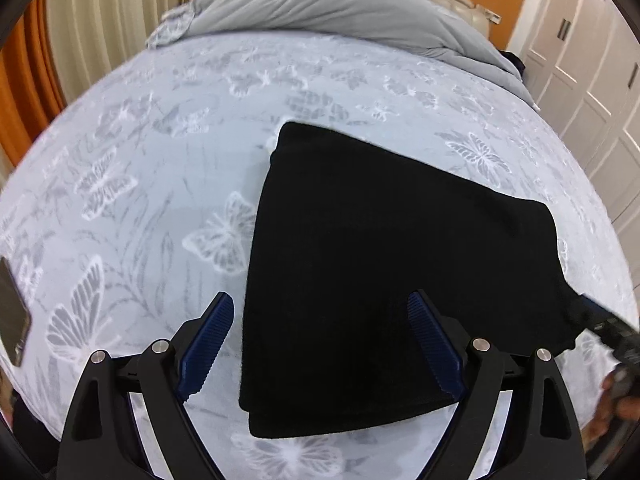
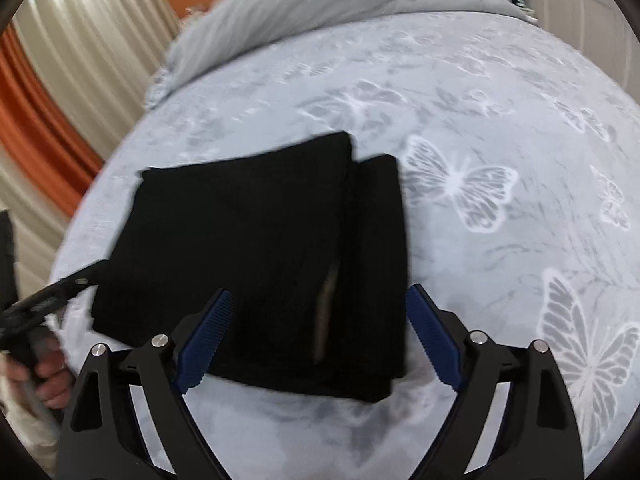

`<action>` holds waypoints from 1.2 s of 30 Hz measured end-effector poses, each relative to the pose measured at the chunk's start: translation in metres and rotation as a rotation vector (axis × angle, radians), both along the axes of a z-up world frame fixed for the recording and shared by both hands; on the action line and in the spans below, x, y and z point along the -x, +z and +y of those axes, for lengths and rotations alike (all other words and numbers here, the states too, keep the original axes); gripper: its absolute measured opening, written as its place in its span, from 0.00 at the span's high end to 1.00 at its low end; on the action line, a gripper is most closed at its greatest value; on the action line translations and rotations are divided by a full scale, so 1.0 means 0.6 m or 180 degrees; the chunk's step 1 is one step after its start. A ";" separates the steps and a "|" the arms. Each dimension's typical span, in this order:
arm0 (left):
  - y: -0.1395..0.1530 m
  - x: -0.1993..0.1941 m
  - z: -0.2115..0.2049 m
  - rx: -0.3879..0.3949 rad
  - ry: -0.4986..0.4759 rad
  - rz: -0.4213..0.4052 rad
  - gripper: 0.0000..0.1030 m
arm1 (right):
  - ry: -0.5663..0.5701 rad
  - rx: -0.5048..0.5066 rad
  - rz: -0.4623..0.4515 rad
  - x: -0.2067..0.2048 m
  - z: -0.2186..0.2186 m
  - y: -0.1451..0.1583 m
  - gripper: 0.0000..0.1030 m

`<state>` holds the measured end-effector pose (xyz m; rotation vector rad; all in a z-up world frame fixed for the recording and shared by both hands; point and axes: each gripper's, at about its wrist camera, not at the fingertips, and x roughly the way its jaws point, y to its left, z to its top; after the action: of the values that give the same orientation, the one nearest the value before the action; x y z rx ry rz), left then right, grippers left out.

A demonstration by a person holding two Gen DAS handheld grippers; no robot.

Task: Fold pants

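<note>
The bed (image 1: pixel 168 128) in its butterfly sheet fills both views, a grey duvet (image 1: pixel 320 4) bunched at twelve o'clock. The black pants (image 1: pixel 380 272) lie folded flat at centre. The left gripper (image 1: pixel 320 320) hangs above their near edge, fingers wide apart, empty. The right gripper (image 2: pixel 320 320) too, fingers apart. A dark phone (image 1: pixel 12 316) sits at nine o'clock.

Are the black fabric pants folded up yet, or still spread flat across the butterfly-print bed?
Folded. The black fabric pants lie as a compact rectangle on the butterfly-print bedsheet, stacked layers showing along one edge.
</note>
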<state>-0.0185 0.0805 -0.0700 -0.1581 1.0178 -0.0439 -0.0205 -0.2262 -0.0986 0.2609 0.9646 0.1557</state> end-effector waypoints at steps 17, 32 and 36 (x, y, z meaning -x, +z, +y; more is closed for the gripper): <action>0.007 0.001 0.000 0.0012 0.0027 -0.0063 0.16 | 0.0304 0.0009 -0.0367 0.033 0.030 0.058 0.85; -0.086 -0.026 0.033 0.0944 0.0096 0.0588 0.07 | -0.0048 -0.0595 0.0378 -0.006 -0.016 -0.064 0.07; -0.080 -0.032 0.011 0.1034 -0.0081 0.0534 0.36 | 0.0013 -0.0963 0.0239 -0.007 -0.019 -0.042 0.64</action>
<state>0.0009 0.0874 -0.1180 -0.4510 1.1758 -0.2226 -0.0163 -0.2379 -0.1236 0.5459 1.0151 0.2980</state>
